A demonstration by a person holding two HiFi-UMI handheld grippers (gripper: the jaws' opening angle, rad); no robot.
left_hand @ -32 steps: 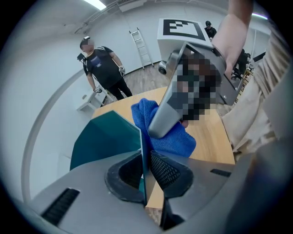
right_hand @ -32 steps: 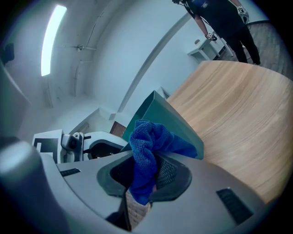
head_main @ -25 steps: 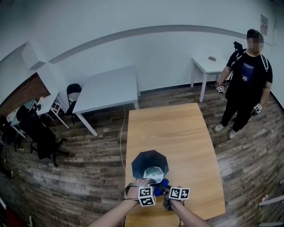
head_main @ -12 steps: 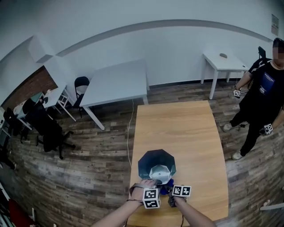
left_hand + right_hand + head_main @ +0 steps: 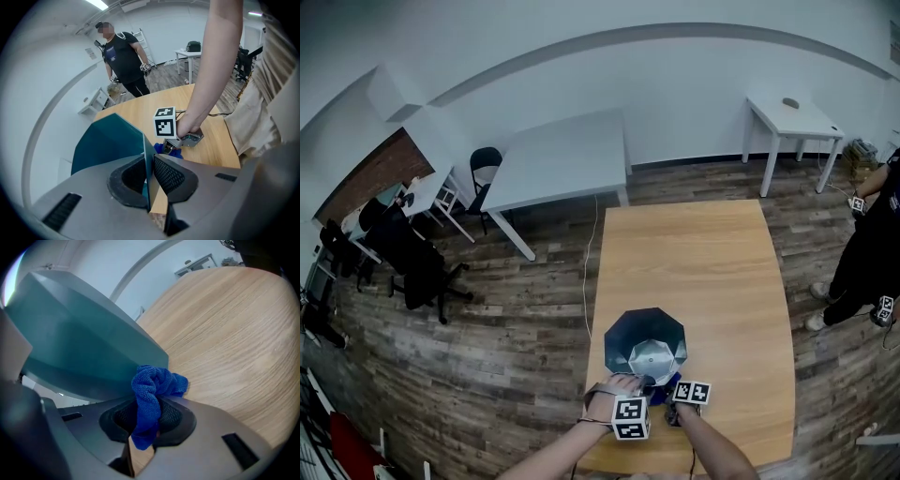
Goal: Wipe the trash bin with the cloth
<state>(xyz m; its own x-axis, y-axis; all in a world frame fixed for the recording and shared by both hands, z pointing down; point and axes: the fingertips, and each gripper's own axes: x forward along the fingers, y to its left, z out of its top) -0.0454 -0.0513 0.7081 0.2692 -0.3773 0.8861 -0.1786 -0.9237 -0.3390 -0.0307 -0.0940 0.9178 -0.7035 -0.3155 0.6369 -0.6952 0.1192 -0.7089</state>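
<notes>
Bin: my left gripper covers the lower edge of the wall it pinches.
Cloth: in the head view only a blue scrap shows ahead of my right gripper, which covers the rest.
Person: far beyond both grippers, cut off by the frame's edge.

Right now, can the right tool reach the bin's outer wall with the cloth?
Probably yes. The right tool grips the blue cloth close beside the bin, with nothing visible between them. The left tool clamps the bin's rim.
</notes>
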